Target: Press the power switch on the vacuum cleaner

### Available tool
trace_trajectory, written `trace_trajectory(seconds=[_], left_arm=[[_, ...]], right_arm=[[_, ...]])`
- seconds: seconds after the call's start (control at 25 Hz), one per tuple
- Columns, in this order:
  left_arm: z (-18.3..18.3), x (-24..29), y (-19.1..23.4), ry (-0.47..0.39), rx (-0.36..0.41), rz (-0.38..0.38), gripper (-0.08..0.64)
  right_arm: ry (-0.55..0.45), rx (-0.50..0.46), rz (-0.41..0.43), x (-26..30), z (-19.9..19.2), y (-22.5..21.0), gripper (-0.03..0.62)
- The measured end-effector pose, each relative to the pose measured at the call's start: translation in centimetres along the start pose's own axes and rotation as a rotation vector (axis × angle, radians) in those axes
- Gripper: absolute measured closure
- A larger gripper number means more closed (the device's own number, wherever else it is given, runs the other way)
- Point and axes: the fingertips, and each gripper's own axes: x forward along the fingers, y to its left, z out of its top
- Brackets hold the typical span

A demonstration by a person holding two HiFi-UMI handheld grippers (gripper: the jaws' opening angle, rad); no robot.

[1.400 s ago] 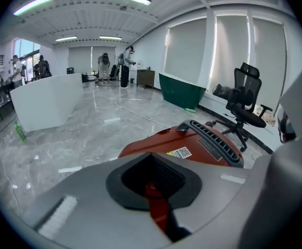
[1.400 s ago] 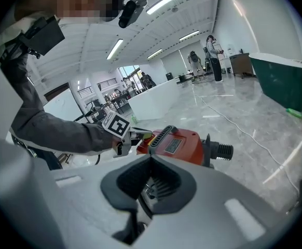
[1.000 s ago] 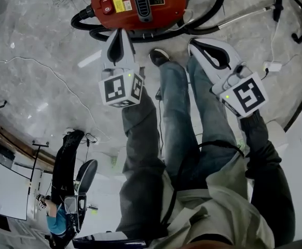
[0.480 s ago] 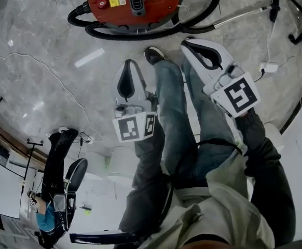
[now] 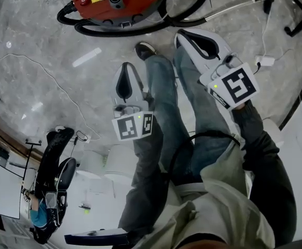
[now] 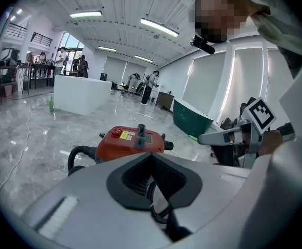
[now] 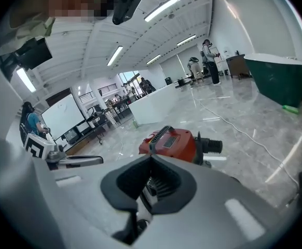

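Head view: left gripper (image 5: 127,65) and right gripper (image 5: 181,33), jaws closed on nothing, held apart from the red vacuum cleaner (image 5: 117,1).

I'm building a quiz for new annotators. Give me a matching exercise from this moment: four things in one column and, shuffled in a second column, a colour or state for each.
Things
1. vacuum cleaner
2. hose
3. wand
4. left gripper

Colour or state
a. silver, lying on the floor
b. jaws shut, nothing between them
c. red body
d. black, curled round the base

Pairs: 1-c; 2-d; 3-a; 4-b.
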Motion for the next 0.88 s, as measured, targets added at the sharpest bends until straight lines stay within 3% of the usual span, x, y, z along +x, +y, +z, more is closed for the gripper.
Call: trace_trajectory(seconds=[0.16, 0.6, 0.88], left_arm=[[1.0, -2.0, -3.0, -0.012, 0.006, -0.024, 0.558], [8.8, -9.4, -10.7, -0.083, 0.038, -0.09, 0.558], [10.1, -18.8, -15.7, -0.139, 0.04, -0.155, 0.558]], right_arm=[[-0.005, -0.03, -0.027, -3.4, -0.2, -0.9, 0.59], [-0.061, -0.119, -0.15, -19.1, 4.6, 0.2, 0.59], [-0.132, -0.156, -0.118, -24.3, 6.1, 8.0, 0.591]])
